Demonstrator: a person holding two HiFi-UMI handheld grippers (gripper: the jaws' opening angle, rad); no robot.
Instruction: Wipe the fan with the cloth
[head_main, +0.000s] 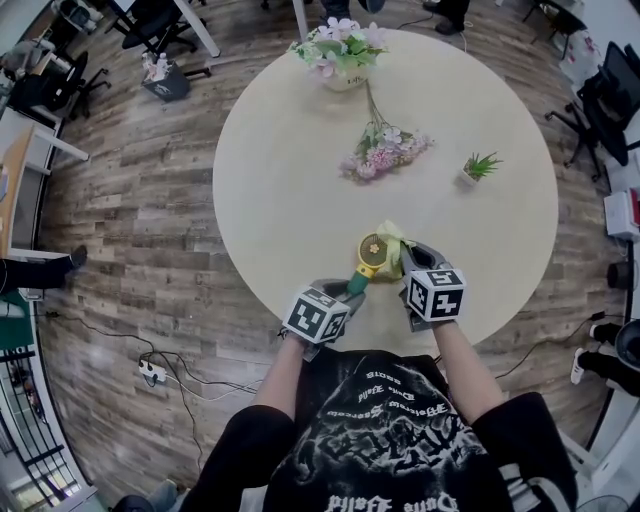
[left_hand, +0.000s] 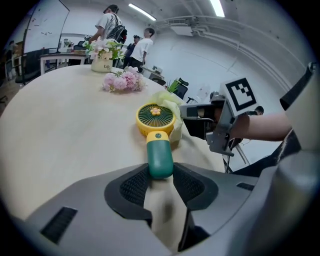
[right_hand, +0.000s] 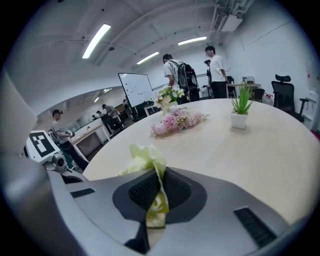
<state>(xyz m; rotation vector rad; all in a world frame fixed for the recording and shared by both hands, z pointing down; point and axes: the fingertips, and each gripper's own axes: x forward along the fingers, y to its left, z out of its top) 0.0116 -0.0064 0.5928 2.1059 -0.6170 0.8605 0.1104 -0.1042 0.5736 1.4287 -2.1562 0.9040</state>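
A small hand fan (left_hand: 155, 131) with a yellow round head and green handle lies over the round table (head_main: 290, 160) near its front edge. My left gripper (left_hand: 160, 176) is shut on the green handle, holding the fan (head_main: 372, 256) with its grille facing up. My right gripper (right_hand: 156, 192) is shut on a pale yellow-green cloth (right_hand: 146, 162), which bunches up beyond the pads. In the head view the cloth (head_main: 392, 245) sits against the right side of the fan head, with the right gripper (head_main: 408, 268) just behind it and the left gripper (head_main: 345, 292) at the handle.
A loose bunch of pink flowers (head_main: 385, 152) lies mid-table, a vase of flowers (head_main: 342, 58) stands at the far edge, and a small potted plant (head_main: 476, 170) is to the right. Office chairs, desks and several people stand around the room.
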